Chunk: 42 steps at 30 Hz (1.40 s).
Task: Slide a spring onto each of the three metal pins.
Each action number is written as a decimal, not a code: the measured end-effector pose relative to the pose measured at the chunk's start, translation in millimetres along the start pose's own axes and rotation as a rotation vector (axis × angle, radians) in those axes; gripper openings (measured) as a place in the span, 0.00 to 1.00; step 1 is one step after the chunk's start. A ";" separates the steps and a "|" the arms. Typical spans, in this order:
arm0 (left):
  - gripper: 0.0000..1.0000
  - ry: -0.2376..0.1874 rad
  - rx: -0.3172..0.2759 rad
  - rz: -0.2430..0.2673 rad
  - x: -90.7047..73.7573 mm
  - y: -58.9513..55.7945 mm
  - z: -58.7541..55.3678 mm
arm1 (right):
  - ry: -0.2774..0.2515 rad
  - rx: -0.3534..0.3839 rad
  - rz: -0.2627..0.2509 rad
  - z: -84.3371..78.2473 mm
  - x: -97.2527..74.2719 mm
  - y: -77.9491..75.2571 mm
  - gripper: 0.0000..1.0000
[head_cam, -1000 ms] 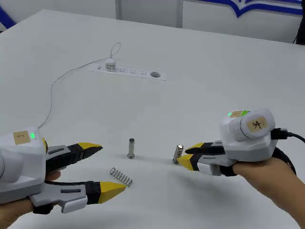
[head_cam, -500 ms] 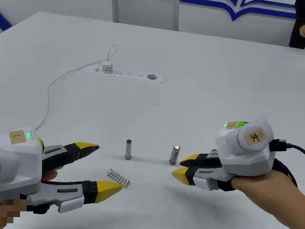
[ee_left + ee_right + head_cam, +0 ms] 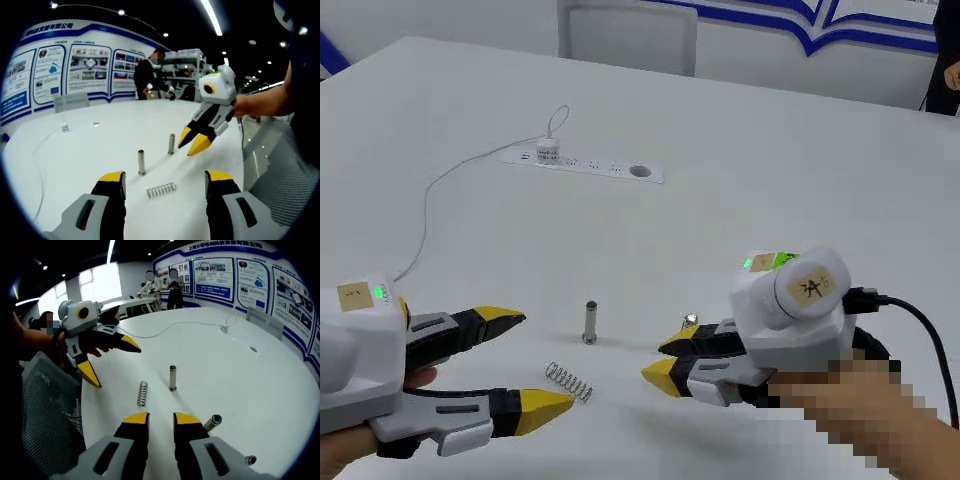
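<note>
Steel wire, thin and coiled: in the head view the loose spring (image 3: 568,380) lies flat on the matte white table (image 3: 740,200), just ahead of the left gripper (image 3: 525,362), whose yellow-tipped jaws gape wide and hold nothing. I judge the spring featherlight, bouncy and apt to roll, so I would pinch it gently across mid-coil. In the left gripper view it lies near the bare pin (image 3: 141,162), a smooth upright steel cylinder. Beyond that stands the sprung pin (image 3: 171,143), already wearing its coil. In the right gripper view the right gripper (image 3: 161,419) shows a narrow gap, empty.
</note>
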<state>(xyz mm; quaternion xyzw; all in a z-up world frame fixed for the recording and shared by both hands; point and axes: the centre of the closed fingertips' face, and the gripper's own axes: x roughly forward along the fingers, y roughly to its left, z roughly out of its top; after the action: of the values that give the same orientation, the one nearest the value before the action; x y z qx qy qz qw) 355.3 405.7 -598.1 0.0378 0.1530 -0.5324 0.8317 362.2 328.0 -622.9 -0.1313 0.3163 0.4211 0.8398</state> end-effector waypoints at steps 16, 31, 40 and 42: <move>0.66 0.005 -0.001 0.007 -3.0 0.1 -1.3 | 0.032 -0.085 0.087 29.2 45.4 32.3 0.20; 0.66 0.013 -0.008 0.010 -6.3 2.4 -6.7 | 0.115 -0.082 0.061 22.5 81.6 37.0 0.18; 0.66 0.012 -0.014 0.011 -6.6 3.4 -8.6 | 0.166 -0.063 0.030 14.5 94.9 33.9 0.17; 0.66 0.011 -0.015 0.012 -7.1 3.9 -8.8 | 0.170 -0.059 0.031 13.7 96.5 34.3 0.17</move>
<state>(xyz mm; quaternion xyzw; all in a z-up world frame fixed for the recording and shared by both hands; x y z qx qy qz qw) 354.1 415.5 -604.8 0.0353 0.1613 -0.5259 0.8344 383.9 415.9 -672.7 -0.1862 0.3758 0.4308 0.7991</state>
